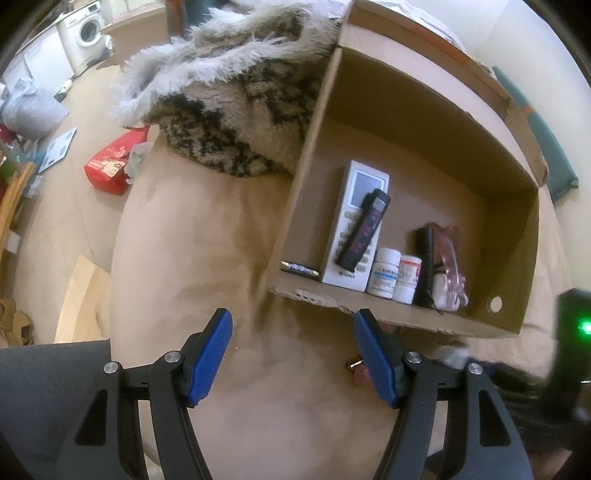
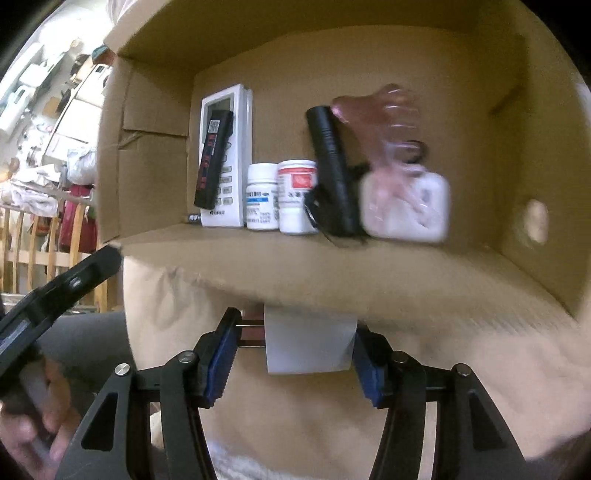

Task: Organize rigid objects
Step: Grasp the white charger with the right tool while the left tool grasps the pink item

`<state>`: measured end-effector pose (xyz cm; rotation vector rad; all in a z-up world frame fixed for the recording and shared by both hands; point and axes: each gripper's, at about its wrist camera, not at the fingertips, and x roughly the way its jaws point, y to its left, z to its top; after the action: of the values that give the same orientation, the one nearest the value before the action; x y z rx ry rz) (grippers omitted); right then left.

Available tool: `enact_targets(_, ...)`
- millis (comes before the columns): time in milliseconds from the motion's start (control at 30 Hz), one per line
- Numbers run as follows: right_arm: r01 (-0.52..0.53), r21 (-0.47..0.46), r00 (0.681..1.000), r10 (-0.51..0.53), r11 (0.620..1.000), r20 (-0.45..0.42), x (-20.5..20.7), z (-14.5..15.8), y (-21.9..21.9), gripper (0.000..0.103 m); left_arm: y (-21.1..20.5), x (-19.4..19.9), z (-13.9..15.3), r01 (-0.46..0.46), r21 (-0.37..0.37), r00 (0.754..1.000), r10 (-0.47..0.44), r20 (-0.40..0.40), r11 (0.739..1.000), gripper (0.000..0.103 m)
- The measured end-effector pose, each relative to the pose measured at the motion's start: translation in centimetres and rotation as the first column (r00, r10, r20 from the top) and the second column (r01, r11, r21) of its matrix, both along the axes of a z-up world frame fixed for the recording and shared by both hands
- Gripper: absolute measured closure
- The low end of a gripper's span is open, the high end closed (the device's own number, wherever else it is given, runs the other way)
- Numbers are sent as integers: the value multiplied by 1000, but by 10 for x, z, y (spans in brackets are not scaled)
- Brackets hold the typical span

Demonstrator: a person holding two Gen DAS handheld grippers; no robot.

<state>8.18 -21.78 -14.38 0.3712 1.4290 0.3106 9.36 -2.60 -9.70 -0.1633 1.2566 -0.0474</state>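
Note:
A cardboard box [image 1: 509, 206] [image 2: 155, 110] lies on a tan cushion. Inside it stand a white remote [image 1: 354, 225] [image 2: 225, 155], a black stick-shaped device [image 1: 364, 229] [image 2: 212, 162] leaning on it, two white pill bottles [image 1: 384, 273] [image 2: 262, 195], a black flashlight [image 1: 426, 266] [image 2: 330, 166], a white case [image 2: 406, 206] and a pink clear item [image 2: 384, 122]. A battery [image 1: 299, 267] lies at the box's left. My left gripper [image 1: 293, 354] is open and empty before the box. My right gripper [image 2: 291, 350] is shut on a white box-shaped object [image 2: 308, 341] with a dark red part at its left side.
A furry patterned blanket [image 1: 229, 103] lies left of the box. A red package [image 1: 114, 162] and a washing machine [image 1: 83, 33] are on the floor side. A small brass and pink item [image 1: 356, 369] lies by my left gripper. Wooden railing [image 2: 37, 243] stands at the left.

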Motion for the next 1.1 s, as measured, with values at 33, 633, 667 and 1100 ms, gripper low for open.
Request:
enact_targets(33, 2, -6, 1000, -2, 1000, 17, -3, 8, -4, 43, -3, -1, -1, 10, 2, 1000, -10, -3, 1000, 37)
enact_targets(633, 147, 78, 975, -158, 986, 158, -21, 45, -73, 43, -136, 15, -64, 329, 151, 944, -320, -83, 932, 38)
enact_targets(667, 153, 83, 975, -164, 985, 150, -20, 44, -74, 43, -140, 18, -67, 333, 162, 942, -323, -85, 929, 38)
enact_targets(1100, 155, 115, 973, -172, 981, 151, -13, 43, -76, 43, -132, 39, -85, 302, 151, 947, -278, -161, 941, 83)
